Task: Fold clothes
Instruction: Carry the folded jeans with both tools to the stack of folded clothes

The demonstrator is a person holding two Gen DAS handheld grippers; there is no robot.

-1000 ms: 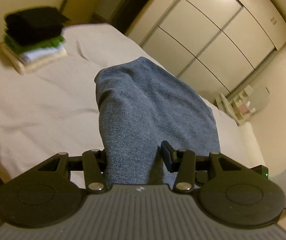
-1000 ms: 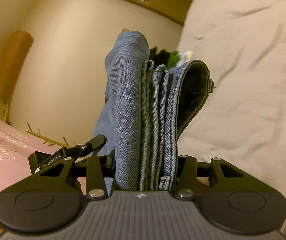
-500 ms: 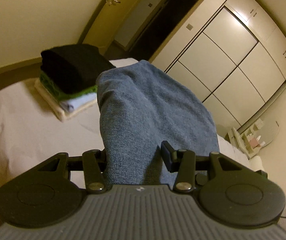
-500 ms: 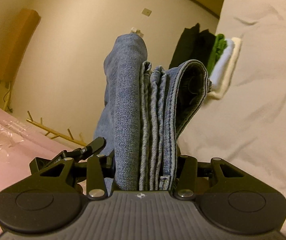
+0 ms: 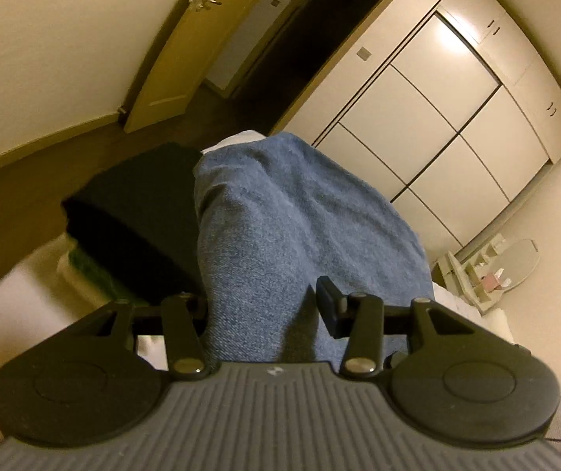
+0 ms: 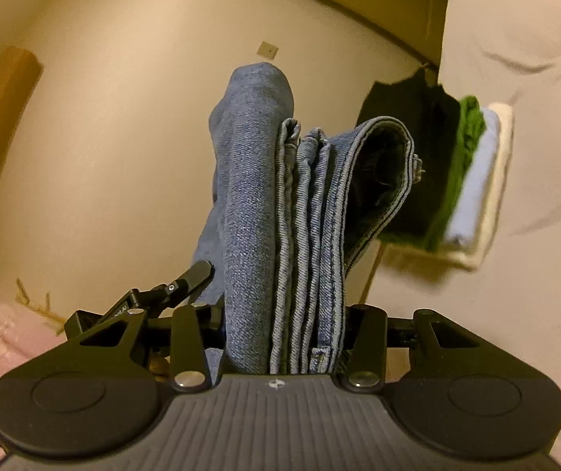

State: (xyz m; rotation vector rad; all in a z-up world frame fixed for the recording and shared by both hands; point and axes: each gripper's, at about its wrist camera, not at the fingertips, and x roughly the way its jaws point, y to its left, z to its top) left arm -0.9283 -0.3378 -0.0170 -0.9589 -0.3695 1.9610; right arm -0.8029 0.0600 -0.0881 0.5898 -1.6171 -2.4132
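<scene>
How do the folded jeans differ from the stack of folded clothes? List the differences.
The folded jeans are one blue denim garment; the stack of folded clothes holds black, green, pale and cream layers. The jeans are clamped in the left gripper and right gripper; the stack rests on the bed, ungripped. Both are already folded.

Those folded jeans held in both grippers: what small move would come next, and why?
Probably carry them a little further and lower them onto the black top of the stack of folded clothes. The left gripper and right gripper both clamp the folded jeans, which hang beside that stack on the bed, not yet on it.
</scene>
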